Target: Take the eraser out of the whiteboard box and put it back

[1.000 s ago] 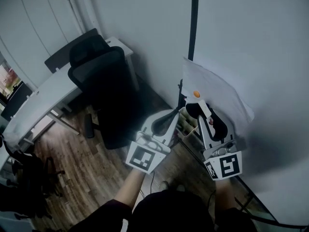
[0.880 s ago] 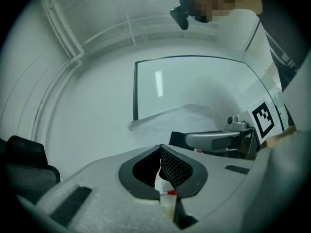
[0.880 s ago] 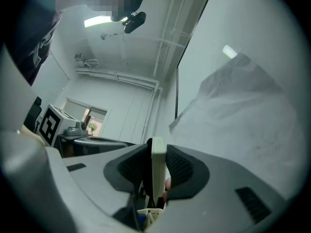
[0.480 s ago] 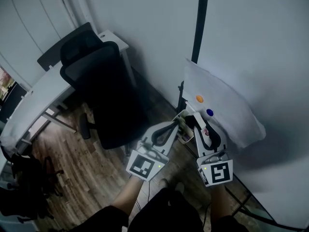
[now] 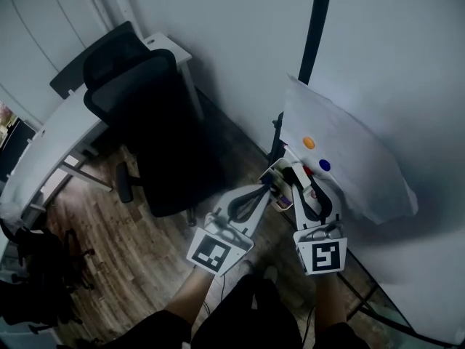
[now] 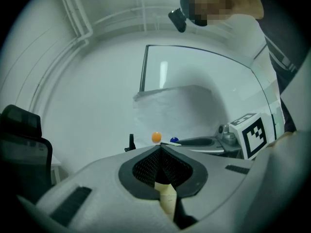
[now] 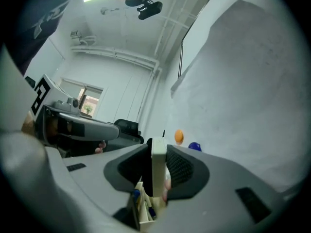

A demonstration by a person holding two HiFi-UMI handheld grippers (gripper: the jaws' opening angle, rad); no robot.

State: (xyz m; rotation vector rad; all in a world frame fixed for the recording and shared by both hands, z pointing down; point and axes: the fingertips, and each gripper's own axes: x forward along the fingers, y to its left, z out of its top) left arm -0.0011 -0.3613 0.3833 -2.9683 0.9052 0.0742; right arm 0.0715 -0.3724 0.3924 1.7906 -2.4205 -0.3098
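Observation:
My right gripper point(image 5: 293, 172) is shut on the eraser point(image 5: 298, 175), a white slab with a black side that stands upright between the pads point(image 7: 180, 168). It hangs just over the whiteboard box point(image 5: 275, 171), a small cream tray of markers below the board. In the right gripper view the eraser point(image 7: 158, 165) fills the jaws and the box point(image 7: 142, 212) lies right under it. My left gripper point(image 5: 271, 183) points at the box's left side, tips together. In the left gripper view its jaws point(image 6: 160, 148) meet, with a cream wall point(image 6: 168, 199) showing beneath them.
A paper sheet point(image 5: 356, 162) covers the whiteboard, with an orange magnet point(image 5: 309, 142) and a blue magnet point(image 5: 324, 165) on it. The board's black post point(image 5: 317, 27) rises behind. A black office chair point(image 5: 145, 122) and a grey desk point(image 5: 65, 133) stand to the left on a wooden floor.
Both grippers have come down, from beside the orange magnet to below the blue one. The eraser sank with the right gripper and is now at the box.

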